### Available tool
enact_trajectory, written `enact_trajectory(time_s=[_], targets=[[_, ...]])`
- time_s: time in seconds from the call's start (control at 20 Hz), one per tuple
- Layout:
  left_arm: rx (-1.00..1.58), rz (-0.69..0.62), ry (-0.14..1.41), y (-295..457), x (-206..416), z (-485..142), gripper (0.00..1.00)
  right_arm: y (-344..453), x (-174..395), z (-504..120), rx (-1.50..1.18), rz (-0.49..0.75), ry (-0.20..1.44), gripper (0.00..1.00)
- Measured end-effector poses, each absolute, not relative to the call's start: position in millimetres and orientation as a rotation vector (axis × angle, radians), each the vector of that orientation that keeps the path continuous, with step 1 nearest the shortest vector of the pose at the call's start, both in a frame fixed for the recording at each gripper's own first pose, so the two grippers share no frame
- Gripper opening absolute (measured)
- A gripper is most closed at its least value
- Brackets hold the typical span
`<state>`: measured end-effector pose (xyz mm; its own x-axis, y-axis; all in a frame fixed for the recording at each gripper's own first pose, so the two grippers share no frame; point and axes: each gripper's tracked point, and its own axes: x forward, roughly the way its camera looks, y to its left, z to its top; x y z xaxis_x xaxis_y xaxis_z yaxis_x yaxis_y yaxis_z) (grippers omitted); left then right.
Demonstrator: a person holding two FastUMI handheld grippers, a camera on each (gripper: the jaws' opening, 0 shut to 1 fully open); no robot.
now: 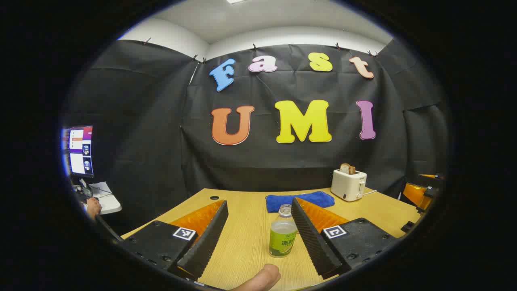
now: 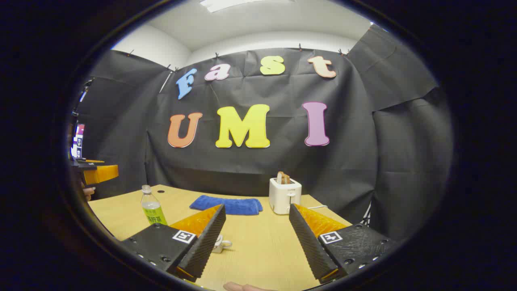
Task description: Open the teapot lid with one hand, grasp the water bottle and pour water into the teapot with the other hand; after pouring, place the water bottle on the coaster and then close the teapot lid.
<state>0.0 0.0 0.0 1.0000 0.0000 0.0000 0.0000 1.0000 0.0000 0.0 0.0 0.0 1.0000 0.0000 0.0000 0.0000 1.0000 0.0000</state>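
Note:
A clear water bottle (image 1: 282, 234) with a green label and no cap stands upright on the wooden table (image 1: 242, 242). It sits between the spread fingers of my left gripper (image 1: 259, 201), close to the right finger and touching neither. In the right gripper view the bottle (image 2: 152, 208) stands at the far left of the table. My right gripper (image 2: 256, 207) is open over the table with nothing between its fingers. A small white thing with a looped handle (image 2: 222, 243) peeks out beside its left finger, mostly hidden; it may be the teapot.
A blue cloth (image 1: 299, 201) lies at the back of the table, with a white toaster (image 1: 348, 184) holding a bread slice to its right. The right gripper (image 1: 420, 194) shows at the right edge. A monitor (image 1: 80, 149) and a person's hand (image 1: 93, 207) are at the left.

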Motion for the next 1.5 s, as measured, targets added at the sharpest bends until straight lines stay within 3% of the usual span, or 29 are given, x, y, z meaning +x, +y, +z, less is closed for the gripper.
enact_trajectory(time_s=[0.4, 0.8, 0.9, 1.1, 1.2, 1.25, 1.3, 1.5], targets=[[-0.003, -0.001, 0.004, 3, 2, -2, 0.98, 16, 10, -18, 0.002, 0.042, 0.027, 0.95], [0.029, -0.009, 0.019, 3, 9, -10, 0.98, 88, 90, -97, 0.027, 0.193, 0.11, 0.95], [0.021, -0.005, 0.028, 7, 13, -14, 0.98, 107, 105, -116, 0.026, 0.24, 0.144, 0.91], [0.004, 0.01, 0.051, 18, 19, -20, 0.98, 131, 123, -153, 0.009, 0.321, 0.235, 0.63], [-0.008, 0.0, 0.059, 18, 23, -26, 0.99, 133, 131, -149, 0.021, 0.325, 0.223, 0.39], [-0.011, -0.008, 0.06, 18, 24, -25, 0.98, 132, 134, -150, 0.039, 0.312, 0.234, 0.18], [-0.017, -0.018, 0.064, 16, 25, -28, 0.98, 137, 136, -149, 0.033, 0.317, 0.229, 0.08], [-0.046, -0.061, 0.051, 11, 25, -26, 0.98, 136, 133, -143, 0.059, 0.298, 0.234, 0.02]])
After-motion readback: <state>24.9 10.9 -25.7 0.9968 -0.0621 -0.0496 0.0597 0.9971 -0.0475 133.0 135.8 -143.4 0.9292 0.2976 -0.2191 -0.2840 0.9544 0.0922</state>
